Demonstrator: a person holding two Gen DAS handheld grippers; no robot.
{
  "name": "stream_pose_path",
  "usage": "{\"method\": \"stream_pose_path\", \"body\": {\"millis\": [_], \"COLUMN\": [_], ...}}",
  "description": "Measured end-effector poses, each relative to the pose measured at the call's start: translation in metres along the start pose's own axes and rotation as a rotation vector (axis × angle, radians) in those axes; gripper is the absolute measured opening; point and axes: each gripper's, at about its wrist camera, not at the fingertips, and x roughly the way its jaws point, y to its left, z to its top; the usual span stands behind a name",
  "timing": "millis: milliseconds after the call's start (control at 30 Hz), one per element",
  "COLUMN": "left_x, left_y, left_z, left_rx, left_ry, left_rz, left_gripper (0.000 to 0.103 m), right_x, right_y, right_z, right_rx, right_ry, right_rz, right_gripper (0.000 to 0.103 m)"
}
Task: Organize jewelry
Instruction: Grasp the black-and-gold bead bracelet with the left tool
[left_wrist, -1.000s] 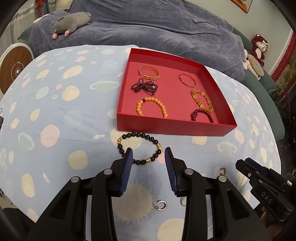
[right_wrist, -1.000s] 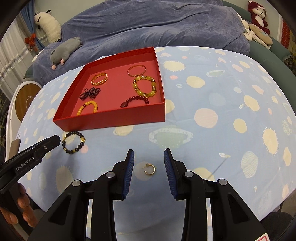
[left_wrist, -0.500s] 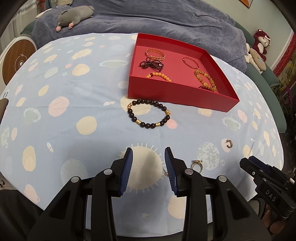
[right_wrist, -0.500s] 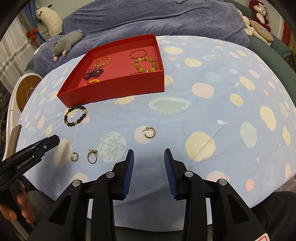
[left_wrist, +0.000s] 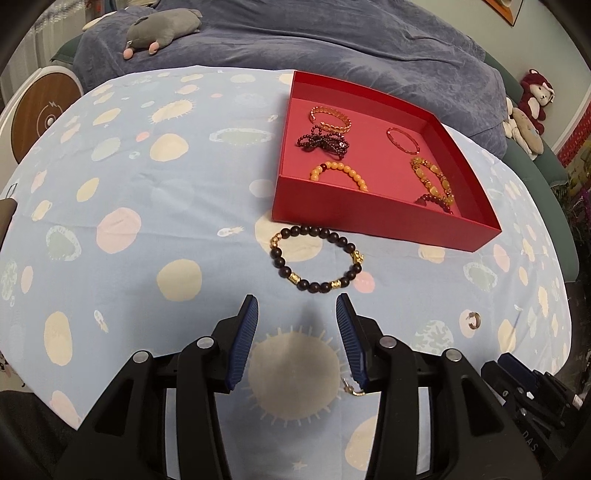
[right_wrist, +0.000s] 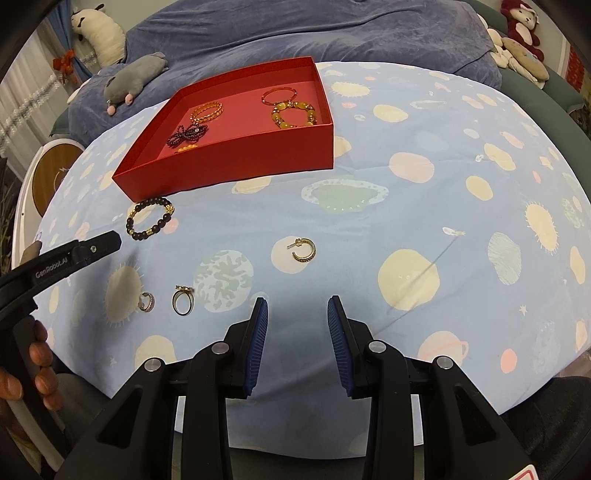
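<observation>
A black and gold bead bracelet (left_wrist: 316, 258) lies on the cloth just in front of the red tray (left_wrist: 380, 218); it also shows in the right wrist view (right_wrist: 149, 218). The tray (right_wrist: 236, 162) holds several bracelets. My left gripper (left_wrist: 295, 314) is open and empty, a little short of the black bracelet. My right gripper (right_wrist: 295, 306) is open and empty near the table's front edge. A gold hoop earring (right_wrist: 303, 250) lies ahead of it, a gold ring (right_wrist: 182, 301) and a silver ring (right_wrist: 146, 301) to its left.
The round table wears a light blue cloth with planet prints (left_wrist: 147, 229). A blue-covered sofa (left_wrist: 332, 40) with plush toys (left_wrist: 159, 31) stands behind. The hoop earring (left_wrist: 473, 319) lies right of my left gripper. The left gripper's body (right_wrist: 59, 264) shows in the right wrist view.
Both grippers first pulled back from the tray and jewelry. In the last half second the left gripper moved forward toward the black bracelet again. Jaws stayed open.
</observation>
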Motion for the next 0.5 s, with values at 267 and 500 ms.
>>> {"method": "stream_pose_path", "body": {"millis": [267,500], "left_x": [0.028,0.035], "left_y": [0.0,-0.003], "left_z": [0.022,0.016], "left_rx": [0.003,0.057], "left_ry": [0.021,0.019], "left_rz": [0.005,0.027], "left_gripper": [0.041,0.011], "right_x": [0.01,0.013], "right_y": [0.005,0.008], "right_z": [0.005,0.006], "right_rx": [-0.012,-0.018], "right_ry": [0.02,0.028], "right_rz": [0.007,0.012], "right_gripper": [0.034,0.034]}}
